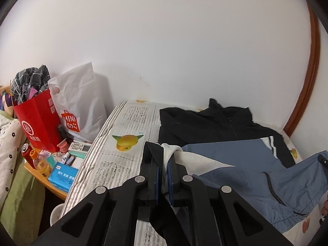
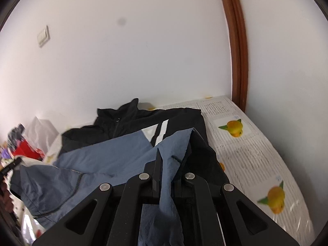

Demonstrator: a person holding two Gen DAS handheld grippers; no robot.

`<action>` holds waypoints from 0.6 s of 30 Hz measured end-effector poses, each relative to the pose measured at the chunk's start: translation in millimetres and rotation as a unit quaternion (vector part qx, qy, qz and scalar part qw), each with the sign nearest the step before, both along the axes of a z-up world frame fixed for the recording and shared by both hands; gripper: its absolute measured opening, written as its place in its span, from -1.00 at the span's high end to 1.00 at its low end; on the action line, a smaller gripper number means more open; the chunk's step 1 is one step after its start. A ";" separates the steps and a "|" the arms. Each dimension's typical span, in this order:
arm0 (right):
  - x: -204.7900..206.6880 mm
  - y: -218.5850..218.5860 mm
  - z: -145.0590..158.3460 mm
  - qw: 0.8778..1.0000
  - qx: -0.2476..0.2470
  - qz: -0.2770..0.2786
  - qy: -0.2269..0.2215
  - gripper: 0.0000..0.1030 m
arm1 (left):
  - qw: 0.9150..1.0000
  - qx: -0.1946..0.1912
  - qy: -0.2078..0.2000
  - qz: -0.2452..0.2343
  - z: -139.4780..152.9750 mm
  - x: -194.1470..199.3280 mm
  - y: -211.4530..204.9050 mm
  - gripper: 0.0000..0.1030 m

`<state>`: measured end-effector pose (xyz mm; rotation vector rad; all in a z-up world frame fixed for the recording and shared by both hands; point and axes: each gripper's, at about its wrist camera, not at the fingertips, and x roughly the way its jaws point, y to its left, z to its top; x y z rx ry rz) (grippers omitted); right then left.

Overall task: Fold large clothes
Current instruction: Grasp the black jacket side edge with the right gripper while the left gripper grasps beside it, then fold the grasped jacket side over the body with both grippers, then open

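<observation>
On the printed bedsheet (image 1: 114, 164) lies a blue-and-black jacket (image 1: 235, 155); left gripper (image 1: 163, 160) clenched on its white-and-black edge; right gripper (image 2: 170, 164) clenched on its blue fabric.

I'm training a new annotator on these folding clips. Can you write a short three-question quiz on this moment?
1. True or false: both grippers are shut on fabric of the jacket.
2. Which colour is the cloth pinched in the right gripper? A) red B) blue C) green
3. Fill in: beside the bed, the white shopping bag stands next to a ____ paper bag stuffed with clothes.

Key
1. True: the left gripper clamps a white and black edge, and the right clamps blue cloth.
2. B
3. red
</observation>
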<state>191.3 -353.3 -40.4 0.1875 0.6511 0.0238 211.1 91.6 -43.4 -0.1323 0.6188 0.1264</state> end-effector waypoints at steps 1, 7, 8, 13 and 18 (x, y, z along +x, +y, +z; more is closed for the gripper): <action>6.2 1.4 -4.7 1.000 -0.003 0.001 0.003 0.90 | 1.000 0.001 0.004 0.002 -3.1 5.7 0.0 0.86; 37.0 4.1 -27.3 1.000 -0.016 0.001 0.017 0.90 | 0.999 0.012 0.032 0.010 -25.3 34.2 -2.5 0.85; 41.9 4.5 -31.7 1.000 -0.022 -0.001 0.020 0.90 | 0.999 0.014 0.039 0.012 -30.1 39.1 -2.6 0.85; 61.1 3.4 -52.0 0.999 -0.039 -0.009 0.037 0.88 | 0.998 0.014 0.064 0.019 -51.6 60.4 0.6 0.84; 76.2 0.0 -78.5 0.995 -0.060 -0.023 0.078 0.87 | 0.996 0.014 0.083 0.021 -69.1 72.3 1.7 0.83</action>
